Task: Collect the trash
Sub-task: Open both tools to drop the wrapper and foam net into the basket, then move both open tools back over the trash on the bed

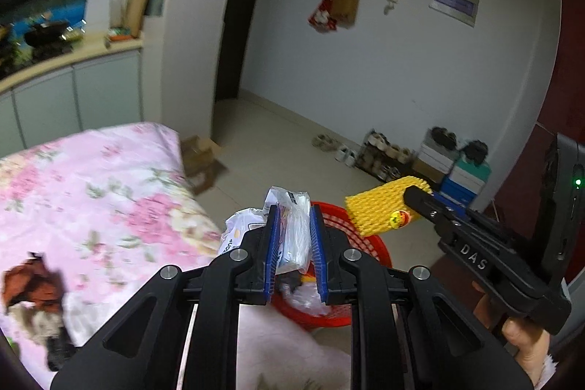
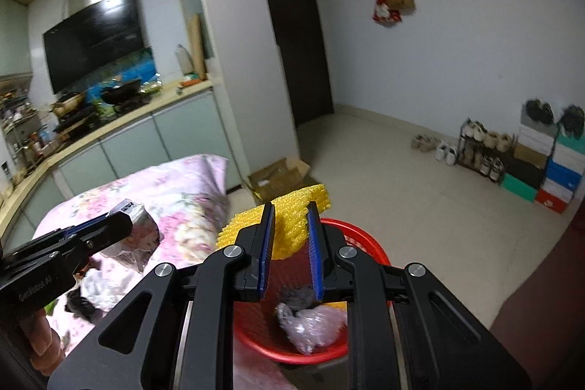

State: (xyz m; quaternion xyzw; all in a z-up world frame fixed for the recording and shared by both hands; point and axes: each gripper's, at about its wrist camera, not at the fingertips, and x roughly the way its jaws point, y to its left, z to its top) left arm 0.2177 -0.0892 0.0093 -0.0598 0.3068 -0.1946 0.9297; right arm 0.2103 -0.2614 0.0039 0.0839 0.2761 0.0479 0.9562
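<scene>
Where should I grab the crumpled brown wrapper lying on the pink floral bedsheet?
Pinch the crumpled brown wrapper by its raised upper edge, coming from above. It lies loose on the soft pink floral bedsheet, so a sideways approach would likely snag the cloth. Both hand-held grippers already hold trash.

floral bed (image 1: 91, 192) bears wrappers (image 1: 33, 287); basket (image 2: 362, 240) on floor (image 2: 402, 185).

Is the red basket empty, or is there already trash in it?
Not empty. The red basket already holds a crumpled clear plastic wad with a dark scrap behind it. How full it is below them, I cannot tell.
</scene>
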